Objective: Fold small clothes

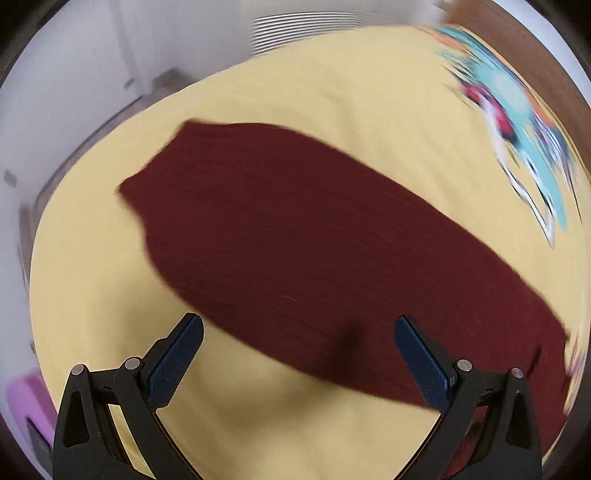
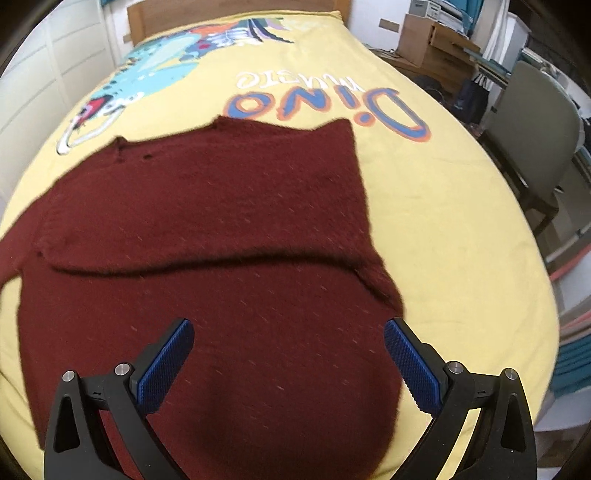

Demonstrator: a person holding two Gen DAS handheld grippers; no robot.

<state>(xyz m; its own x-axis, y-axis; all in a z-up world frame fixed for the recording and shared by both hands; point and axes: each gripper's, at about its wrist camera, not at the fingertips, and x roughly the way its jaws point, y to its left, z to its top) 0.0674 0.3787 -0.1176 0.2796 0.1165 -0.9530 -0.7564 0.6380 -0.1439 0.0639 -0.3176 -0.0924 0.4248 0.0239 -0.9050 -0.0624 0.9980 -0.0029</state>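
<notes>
Both tools hang spread and empty: right tool (image 2: 288,354) directly over the sweater (image 2: 207,240), left tool (image 1: 299,350) at its near edge. Sweater lies flat on the bed (image 2: 443,221), long axis crosswise; right tool is nearer.

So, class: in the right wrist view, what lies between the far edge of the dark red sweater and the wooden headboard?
Only the yellow bedspread, with its printed "Dino" lettering and cartoon dinosaur, lies between the sweater and headboard.
</notes>
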